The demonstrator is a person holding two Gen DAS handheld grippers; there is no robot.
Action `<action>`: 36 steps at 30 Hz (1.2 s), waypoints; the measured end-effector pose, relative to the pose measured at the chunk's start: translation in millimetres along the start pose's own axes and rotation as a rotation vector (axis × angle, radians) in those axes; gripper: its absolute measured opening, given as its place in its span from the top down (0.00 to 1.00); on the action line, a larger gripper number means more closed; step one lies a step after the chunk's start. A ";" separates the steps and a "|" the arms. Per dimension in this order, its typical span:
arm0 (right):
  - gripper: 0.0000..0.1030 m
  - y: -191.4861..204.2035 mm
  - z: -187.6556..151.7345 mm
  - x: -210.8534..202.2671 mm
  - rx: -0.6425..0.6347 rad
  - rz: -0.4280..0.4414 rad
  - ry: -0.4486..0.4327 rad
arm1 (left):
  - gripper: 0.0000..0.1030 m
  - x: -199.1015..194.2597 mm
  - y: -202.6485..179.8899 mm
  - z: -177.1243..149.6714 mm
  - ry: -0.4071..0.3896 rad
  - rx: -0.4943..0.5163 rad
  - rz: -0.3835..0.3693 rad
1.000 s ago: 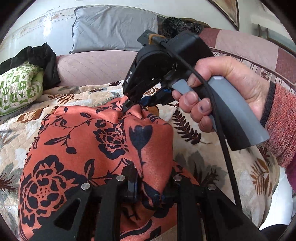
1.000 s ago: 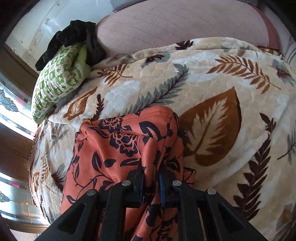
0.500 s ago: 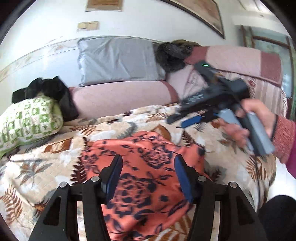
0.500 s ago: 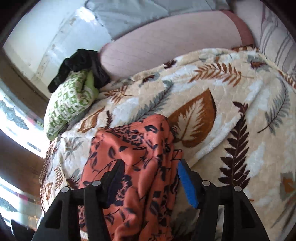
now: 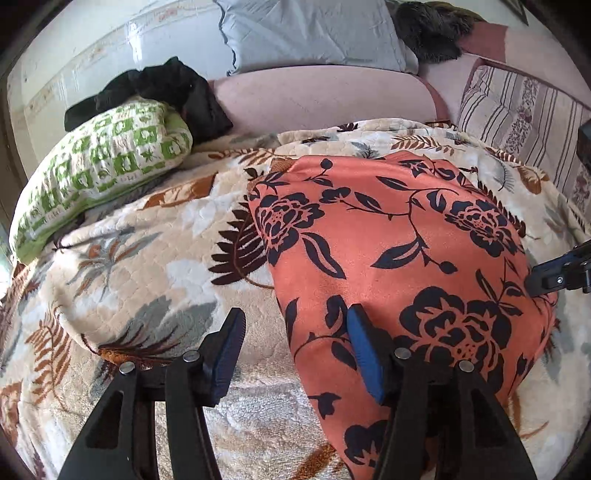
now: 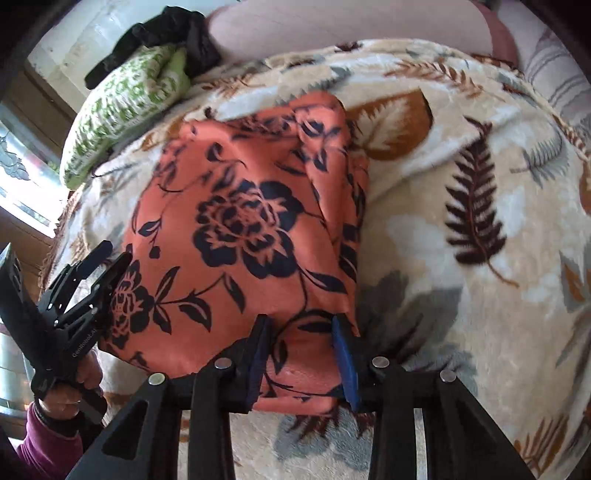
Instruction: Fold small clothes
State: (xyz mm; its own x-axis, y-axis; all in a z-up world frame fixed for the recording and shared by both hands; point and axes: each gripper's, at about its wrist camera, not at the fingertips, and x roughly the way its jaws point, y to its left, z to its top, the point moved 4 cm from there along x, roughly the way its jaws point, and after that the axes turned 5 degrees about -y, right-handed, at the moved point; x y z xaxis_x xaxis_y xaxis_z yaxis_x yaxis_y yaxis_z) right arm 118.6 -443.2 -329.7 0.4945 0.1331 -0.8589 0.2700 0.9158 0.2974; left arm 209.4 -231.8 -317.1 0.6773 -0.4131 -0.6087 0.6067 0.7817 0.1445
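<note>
An orange garment with black flowers (image 5: 399, 236) lies folded and flat on the leaf-print blanket (image 5: 147, 258). My left gripper (image 5: 295, 332) is open low over the garment's left edge, one pad above the cloth and one above the blanket. In the right wrist view my right gripper (image 6: 301, 332) stands over the near right corner of the garment (image 6: 243, 221). Its jaws are closing with flat cloth between the pads, which are still apart. The left gripper (image 6: 114, 254) also shows there at the garment's left side, held by a hand (image 6: 70, 391).
A green patterned pillow (image 5: 99, 166) with a black cloth (image 5: 166, 85) on it lies at the back left. Behind are a pink bolster (image 5: 314, 96), a grey pillow (image 5: 314, 33) and a striped cushion (image 5: 517, 107). The blanket (image 6: 461, 240) spreads bare to the right.
Both grippers let go of the bunched garment, opened and drew back toward its near edge. The garment now lies flat. The right jaws stand narrower than half a second ago.
</note>
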 end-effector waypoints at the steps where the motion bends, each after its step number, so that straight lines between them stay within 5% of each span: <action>1: 0.63 -1.0 -2.7 -0.6 -0.006 0.004 -0.011 | 0.44 -3.2 -2.3 0.3 -0.003 0.029 0.013; 3: 0.64 4.5 1.6 -7.6 -0.042 -0.016 -0.023 | 0.44 -8.5 1.0 3.3 -0.002 0.042 0.010; 8: 0.64 34.7 43.7 -32.1 -0.124 -0.027 -0.116 | 0.45 -27.2 27.3 17.3 -0.086 -0.158 -0.091; 12: 0.63 47.8 91.7 -17.6 -0.100 -0.015 -0.145 | 0.45 -33.8 13.7 23.0 -0.133 -0.124 -0.135; 16: 0.64 40.3 127.6 37.7 -0.023 -0.037 -0.056 | 0.45 -7.6 -11.4 4.0 0.013 -0.031 -0.125; 19: 0.65 26.0 142.4 85.4 0.035 -0.102 0.009 | 0.45 -5.1 -16.9 -2.0 -0.005 0.001 -0.109; 22: 0.65 26.9 156.2 82.8 0.059 -0.106 -0.035 | 0.45 -10.3 -16.9 -3.8 -0.011 0.017 -0.109; 29: 0.62 122.4 176.9 57.1 -0.076 0.202 -0.090 | 0.45 -27.6 -1.7 -5.5 -0.043 -0.054 -0.155; 34: 0.63 153.3 171.0 125.7 -0.097 0.154 0.068 | 0.45 -26.5 -4.6 -11.3 -0.043 -0.008 -0.149; 36: 0.63 153.2 171.5 136.0 -0.101 0.158 0.039 | 0.45 -25.9 -1.2 -9.7 -0.039 -0.025 -0.179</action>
State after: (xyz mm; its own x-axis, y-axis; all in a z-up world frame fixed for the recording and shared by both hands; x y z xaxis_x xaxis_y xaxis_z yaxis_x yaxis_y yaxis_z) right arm 369.0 -349.9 -329.5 0.4915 0.2910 -0.8208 0.1063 0.9154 0.3882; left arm 187.1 -217.5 -309.0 0.5751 -0.5646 -0.5920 0.7092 0.7048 0.0168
